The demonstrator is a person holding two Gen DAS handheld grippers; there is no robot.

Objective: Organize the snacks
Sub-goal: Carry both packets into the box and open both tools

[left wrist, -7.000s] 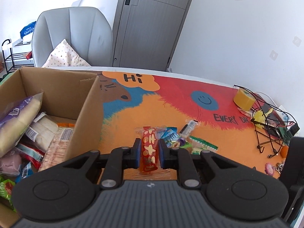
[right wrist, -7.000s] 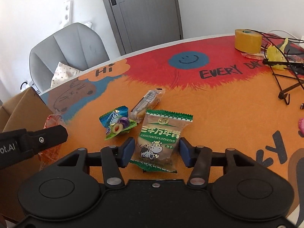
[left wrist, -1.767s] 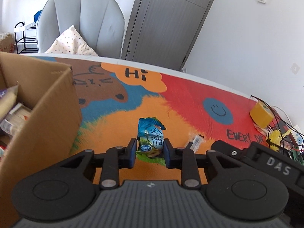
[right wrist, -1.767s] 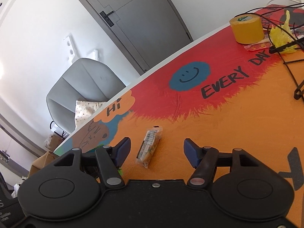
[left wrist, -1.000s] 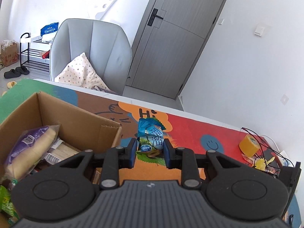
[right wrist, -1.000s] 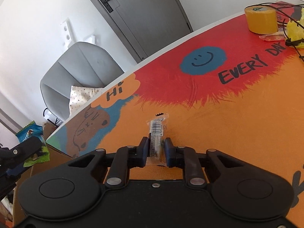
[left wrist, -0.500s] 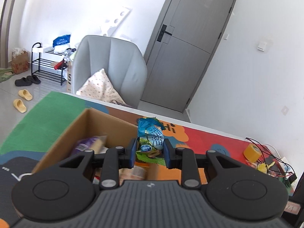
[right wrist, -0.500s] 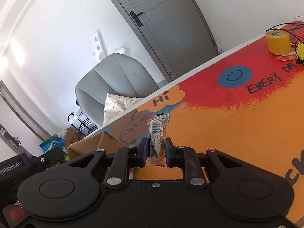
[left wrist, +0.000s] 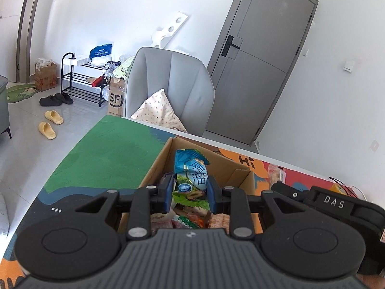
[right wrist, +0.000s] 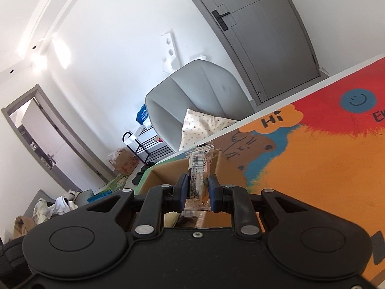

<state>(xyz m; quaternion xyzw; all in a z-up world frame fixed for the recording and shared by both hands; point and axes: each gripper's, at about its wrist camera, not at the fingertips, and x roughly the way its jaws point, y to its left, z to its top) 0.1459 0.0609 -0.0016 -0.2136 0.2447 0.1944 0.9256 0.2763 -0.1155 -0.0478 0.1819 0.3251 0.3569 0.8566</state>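
My left gripper (left wrist: pixel 190 190) is shut on a blue and green snack packet (left wrist: pixel 191 175) and holds it above the open cardboard box (left wrist: pixel 156 166), which holds several snack packets (left wrist: pixel 192 221). My right gripper (right wrist: pixel 197 187) is shut on a clear-wrapped snack bar with a barcode (right wrist: pixel 198 166) and holds it over the same cardboard box (right wrist: pixel 166 168). The right gripper's body also shows at the right of the left wrist view (left wrist: pixel 334 204).
The box stands on a table with a colourful mat (right wrist: pixel 324 163), green at its left end (left wrist: pixel 108 154). A grey chair with a dotted cushion (left wrist: pixel 168 91) stands behind the table. A grey door (left wrist: pixel 259 72) and a shoe rack (left wrist: pixel 79 82) are farther back.
Both grippers have moved left from the orange part of the mat to above the box, each carrying its snack. The box now lies right under both.
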